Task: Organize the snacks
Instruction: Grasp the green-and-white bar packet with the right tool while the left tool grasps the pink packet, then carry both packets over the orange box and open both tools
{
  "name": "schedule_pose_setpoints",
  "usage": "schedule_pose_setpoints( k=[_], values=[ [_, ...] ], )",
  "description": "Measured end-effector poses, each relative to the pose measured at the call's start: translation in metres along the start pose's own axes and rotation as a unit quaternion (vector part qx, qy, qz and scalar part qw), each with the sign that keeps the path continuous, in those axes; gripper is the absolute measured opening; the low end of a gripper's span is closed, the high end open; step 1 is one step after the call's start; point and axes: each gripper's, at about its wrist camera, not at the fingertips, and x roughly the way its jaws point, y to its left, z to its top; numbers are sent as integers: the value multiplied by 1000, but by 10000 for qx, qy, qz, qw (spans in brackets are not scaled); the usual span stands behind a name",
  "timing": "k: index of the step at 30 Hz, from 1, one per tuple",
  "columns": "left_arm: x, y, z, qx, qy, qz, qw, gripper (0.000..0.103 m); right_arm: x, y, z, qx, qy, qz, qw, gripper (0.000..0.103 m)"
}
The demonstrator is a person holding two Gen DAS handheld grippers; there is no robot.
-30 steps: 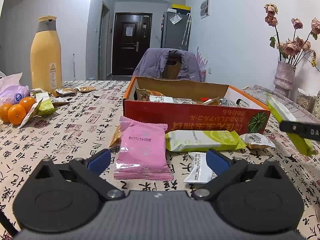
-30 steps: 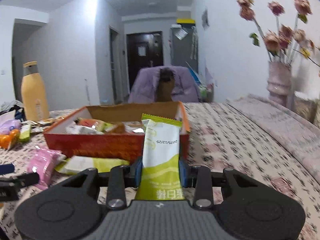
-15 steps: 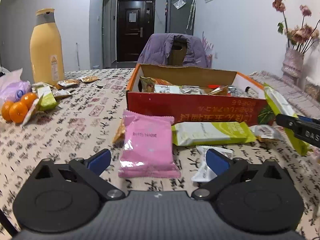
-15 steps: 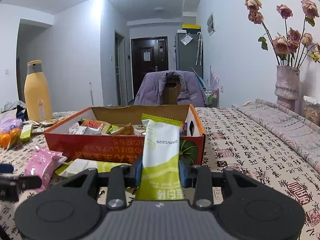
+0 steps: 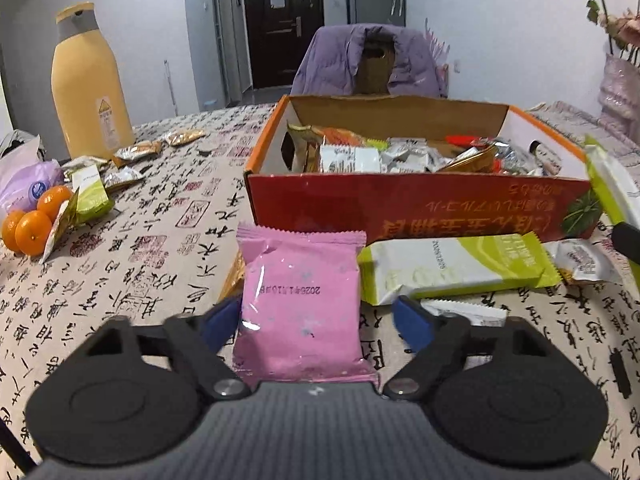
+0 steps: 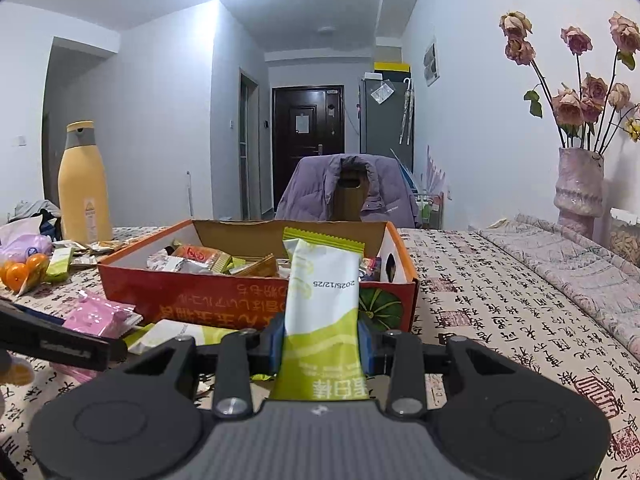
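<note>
Left gripper (image 5: 316, 322) fingers closing around glossy pink packet (image 5: 301, 304), right gripper (image 6: 320, 346) clamping flat green-white wrapper (image 6: 322, 308)

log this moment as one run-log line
left gripper: closing around pink packet, right pad still clear | right gripper: shut on green-white packet | red box: open

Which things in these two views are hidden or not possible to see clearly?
- Left wrist view: the pink packet's near end lies behind the claw body.
- Left wrist view: an orange wrapper is mostly under the pink packet.
- Left wrist view: the vase is cut by the right edge.
- Right wrist view: the green packet's lower end is hidden by the right claw.
</note>
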Motion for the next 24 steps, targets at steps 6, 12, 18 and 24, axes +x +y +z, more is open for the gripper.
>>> schedule_pose_setpoints(
  k=[6, 12, 18, 24],
  values=[
    [9, 8, -3, -180, 140, 58, 9997, 64, -1, 0, 0, -10, -29, 45, 10000, 35],
    [1, 12, -10, -204, 23, -77, 9998, 62, -1, 0, 0, -7, -32, 65, 10000, 35],
    [-17, 14, -15, -255, -163, -203, 9993, 62, 1, 0, 0, -3, -8, 73, 10000, 35],
    [-44, 12, -12, -273, -496, -391, 9976, 62, 1, 1, 0, -3, -11, 103, 9999, 35]
  ],
)
